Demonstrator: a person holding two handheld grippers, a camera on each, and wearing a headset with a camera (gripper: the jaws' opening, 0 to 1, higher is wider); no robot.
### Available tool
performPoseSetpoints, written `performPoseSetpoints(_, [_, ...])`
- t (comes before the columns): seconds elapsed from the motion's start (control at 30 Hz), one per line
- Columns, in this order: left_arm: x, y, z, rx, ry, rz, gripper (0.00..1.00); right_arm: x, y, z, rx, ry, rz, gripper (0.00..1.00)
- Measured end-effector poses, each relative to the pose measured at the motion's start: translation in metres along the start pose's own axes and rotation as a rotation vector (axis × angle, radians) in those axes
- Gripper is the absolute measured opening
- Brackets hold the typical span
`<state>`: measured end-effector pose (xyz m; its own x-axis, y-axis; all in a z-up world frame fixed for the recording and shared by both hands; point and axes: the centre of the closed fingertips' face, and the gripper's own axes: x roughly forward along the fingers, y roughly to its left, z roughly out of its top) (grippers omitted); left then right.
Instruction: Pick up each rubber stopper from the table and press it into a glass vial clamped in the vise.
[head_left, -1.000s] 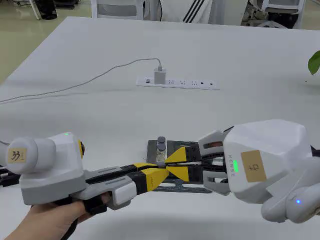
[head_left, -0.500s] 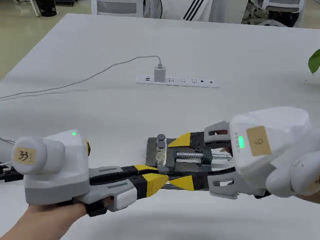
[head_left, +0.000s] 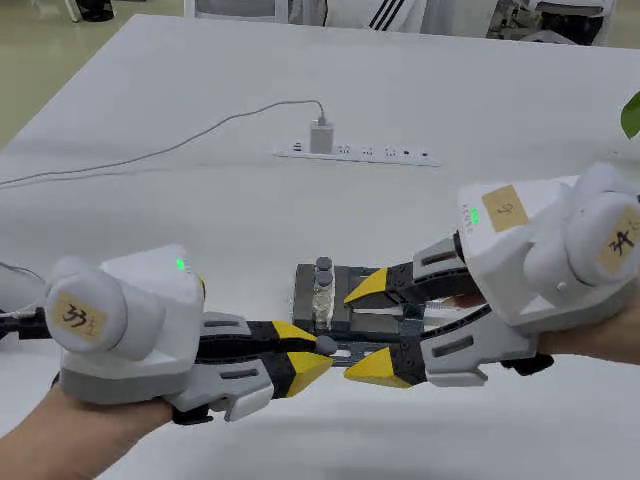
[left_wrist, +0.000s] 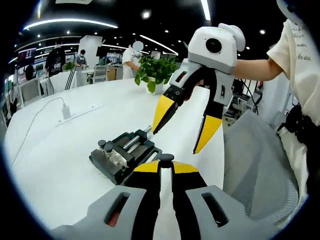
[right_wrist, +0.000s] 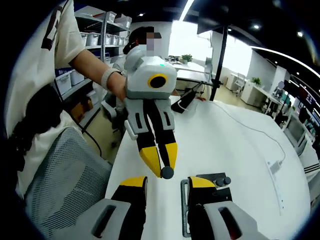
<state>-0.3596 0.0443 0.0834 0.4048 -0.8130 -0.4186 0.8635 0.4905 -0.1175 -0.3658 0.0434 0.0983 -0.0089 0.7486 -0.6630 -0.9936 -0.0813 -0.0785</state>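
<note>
Now, the left tongs (head_left: 314, 352) reach low over the worktop (head_left: 200, 220), their yellow tips clenched on a dark grey stopper (head_left: 326, 345) that sticks out at their very front. In the left gripper view the stopper (left_wrist: 165, 158) sits pinched between the two tips.

Just past those tips, on their far side, stands the vise (head_left: 305, 300). Two vials (head_left: 323, 292) stand upright in it, each with a grey top. The held stopper is near the vise but apart from it.

Facing the left tongs from the other side, the right tongs (head_left: 346, 337) are released. Their jaws are spread wide, one tip over the vise and the other nearer the person, and they grasp nothing. The stopper hangs just in front of their gap. In the right gripper view the stopper (right_wrist: 167, 172) shows between and just beyond that view's own spread tips, with the vise (right_wrist: 210, 176) by the right-hand tip.

Well beyond both tongs a power strip (head_left: 357, 153) lies on the worktop, carrying a white plug (head_left: 321, 135). A cable (head_left: 150, 158) trails off from it to the left.
</note>
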Motion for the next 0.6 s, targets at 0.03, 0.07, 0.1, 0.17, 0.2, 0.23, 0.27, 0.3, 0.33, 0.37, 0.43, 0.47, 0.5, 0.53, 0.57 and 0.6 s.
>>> performPoseSetpoints(0.03, [0.000, 0.000, 0.000, 0.028, 0.008, 0.001, 0.04, 0.001, 0.001, -0.001, 0.003, 0.003, 0.005, 0.26])
performPoseSetpoints(0.07, [0.000, -0.001, 0.000, 0.048, 0.020, -0.003, 0.04, 0.002, 0.002, -0.002, 0.008, 0.006, 0.011, 0.25])
performPoseSetpoints(0.1, [0.000, -0.002, -0.001, 0.066, 0.032, -0.009, 0.04, 0.004, 0.004, -0.003, 0.014, 0.008, 0.017, 0.25])
performPoseSetpoints(0.17, [0.000, -0.002, 0.000, 0.094, 0.044, -0.011, 0.04, 0.006, 0.006, -0.003, 0.014, 0.010, 0.025, 0.24])
performPoseSetpoints(0.2, [0.000, -0.001, -0.001, 0.118, 0.052, -0.011, 0.04, 0.007, 0.006, -0.003, 0.014, 0.012, 0.027, 0.23])
performPoseSetpoints(0.23, [0.000, -0.001, -0.001, 0.140, 0.060, -0.012, 0.04, 0.008, 0.007, -0.003, 0.014, 0.013, 0.031, 0.22])
performPoseSetpoints(0.27, [0.000, -0.001, -0.002, 0.164, 0.073, -0.017, 0.04, 0.009, 0.008, -0.003, 0.016, 0.011, 0.036, 0.21])
performPoseSetpoints(0.3, [0.000, -0.001, -0.003, 0.181, 0.086, -0.020, 0.04, 0.010, 0.008, -0.003, 0.019, 0.012, 0.038, 0.21])
performPoseSetpoints(0.33, [0.000, -0.001, -0.004, 0.208, 0.097, -0.024, 0.04, 0.011, 0.009, -0.004, 0.021, 0.017, 0.042, 0.21])
performPoseSetpoints(0.37, [0.000, -0.002, -0.005, 0.215, 0.107, -0.025, 0.04, 0.012, 0.009, -0.004, 0.017, 0.019, 0.042, 0.20])
performPoseSetpoints(0.43, [0.000, -0.002, -0.006, 0.237, 0.118, -0.035, 0.04, 0.013, 0.009, -0.005, 0.015, 0.023, 0.044, 0.18])
performPoseSetpoints(0.47, [0.000, -0.002, -0.006, 0.242, 0.123, -0.037, 0.04, 0.013, 0.009, -0.005, 0.015, 0.025, 0.045, 0.18])
performPoseSetpoints(0.5, [0.001, -0.003, -0.007, 0.255, 0.133, -0.043, 0.04, 0.014, 0.009, -0.005, 0.014, 0.029, 0.046, 0.18])
performPoseSetpoints(0.53, [0.001, -0.004, -0.007, 0.270, 0.141, -0.046, 0.04, 0.015, 0.009, -0.006, 0.012, 0.035, 0.051, 0.18])
performPoseSetpoints(0.57, [0.001, -0.005, -0.008, 0.283, 0.150, -0.051, 0.04, 0.016, 0.010, -0.007, 0.006, 0.041, 0.050, 0.18])
performPoseSetpoints(0.6, [0.002, -0.005, -0.008, 0.290, 0.155, -0.053, 0.04, 0.016, 0.010, -0.007, 0.004, 0.041, 0.052, 0.18])
